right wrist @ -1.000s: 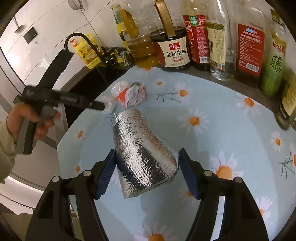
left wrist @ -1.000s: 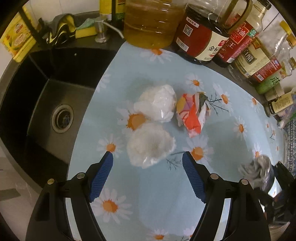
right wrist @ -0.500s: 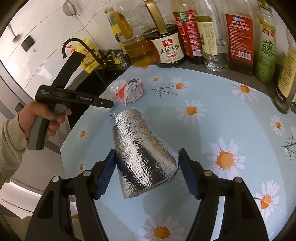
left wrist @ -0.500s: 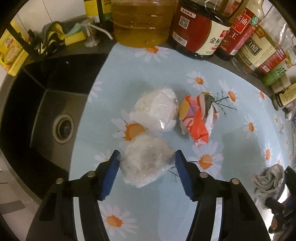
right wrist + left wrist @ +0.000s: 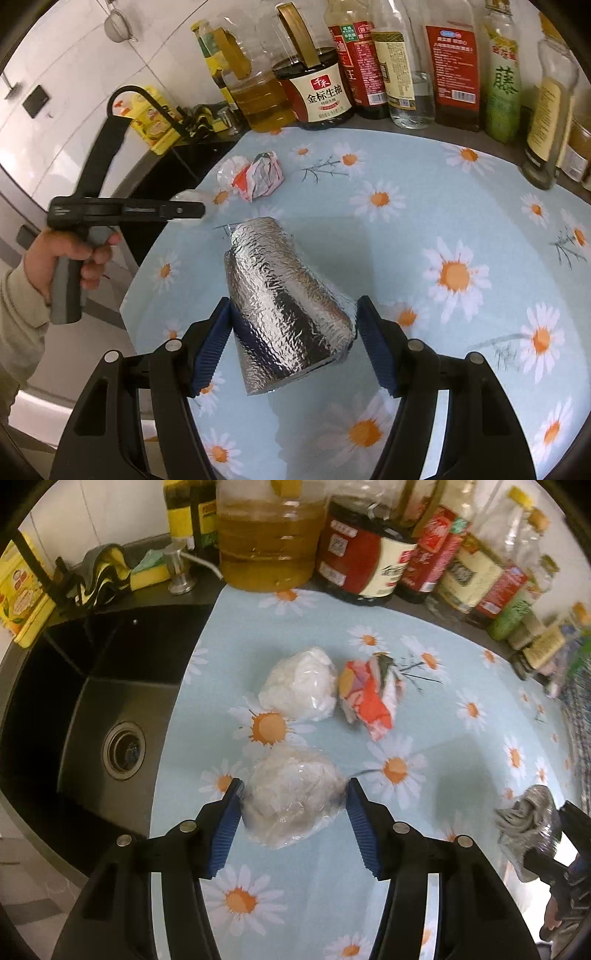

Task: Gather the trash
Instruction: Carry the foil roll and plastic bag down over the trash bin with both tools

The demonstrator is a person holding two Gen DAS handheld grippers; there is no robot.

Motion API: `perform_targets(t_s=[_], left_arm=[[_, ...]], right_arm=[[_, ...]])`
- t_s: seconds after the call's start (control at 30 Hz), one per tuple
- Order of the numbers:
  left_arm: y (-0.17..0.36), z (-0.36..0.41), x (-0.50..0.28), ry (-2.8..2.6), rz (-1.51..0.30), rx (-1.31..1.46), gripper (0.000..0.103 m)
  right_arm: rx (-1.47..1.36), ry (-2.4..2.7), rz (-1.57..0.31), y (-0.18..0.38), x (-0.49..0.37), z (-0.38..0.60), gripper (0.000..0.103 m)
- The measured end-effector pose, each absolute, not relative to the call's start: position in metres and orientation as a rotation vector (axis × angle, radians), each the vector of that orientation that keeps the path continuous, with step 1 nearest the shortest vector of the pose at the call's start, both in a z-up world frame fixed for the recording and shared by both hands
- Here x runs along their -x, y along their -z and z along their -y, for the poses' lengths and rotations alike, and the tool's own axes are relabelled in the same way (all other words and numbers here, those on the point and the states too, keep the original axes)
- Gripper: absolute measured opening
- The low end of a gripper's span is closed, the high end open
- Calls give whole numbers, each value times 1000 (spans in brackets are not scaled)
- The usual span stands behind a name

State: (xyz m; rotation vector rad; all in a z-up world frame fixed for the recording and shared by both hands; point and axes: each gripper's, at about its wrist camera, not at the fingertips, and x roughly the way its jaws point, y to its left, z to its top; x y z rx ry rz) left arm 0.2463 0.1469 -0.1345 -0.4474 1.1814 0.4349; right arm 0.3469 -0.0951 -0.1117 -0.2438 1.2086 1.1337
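My left gripper (image 5: 293, 812) is shut on a crumpled white plastic wad (image 5: 293, 794), held just above the daisy-print mat (image 5: 461, 760). A second white wad (image 5: 299, 685) and a crumpled red-and-orange wrapper (image 5: 369, 696) lie on the mat just beyond it. My right gripper (image 5: 293, 339) is shut on a silver foil bag (image 5: 284, 299) and holds it above the mat. The foil bag also shows at the right edge of the left wrist view (image 5: 524, 812). The left gripper shows in the right wrist view (image 5: 184, 210), held by a hand.
A black sink (image 5: 92, 716) lies left of the mat. Oil and sauce bottles (image 5: 325, 88) line the back of the counter. A yellow sponge (image 5: 147, 574) and a soap pump (image 5: 177, 568) sit behind the sink.
My left gripper moved forward over the nearer white wad and closed on it, then raised it slightly. The right gripper kept its hold on the foil bag and drew back a little.
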Motion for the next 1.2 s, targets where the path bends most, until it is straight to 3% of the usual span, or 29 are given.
perform_targets(t_s=[0.7,1.2], left_arm=[[88,-116,-146,-61,-1052,401,54],[111,-75,-70,122,-1088,446,54]], right_arm=[[117,-816,-1194,64,-225,111,68],[41,-724,-1237,69,-140,122,68]])
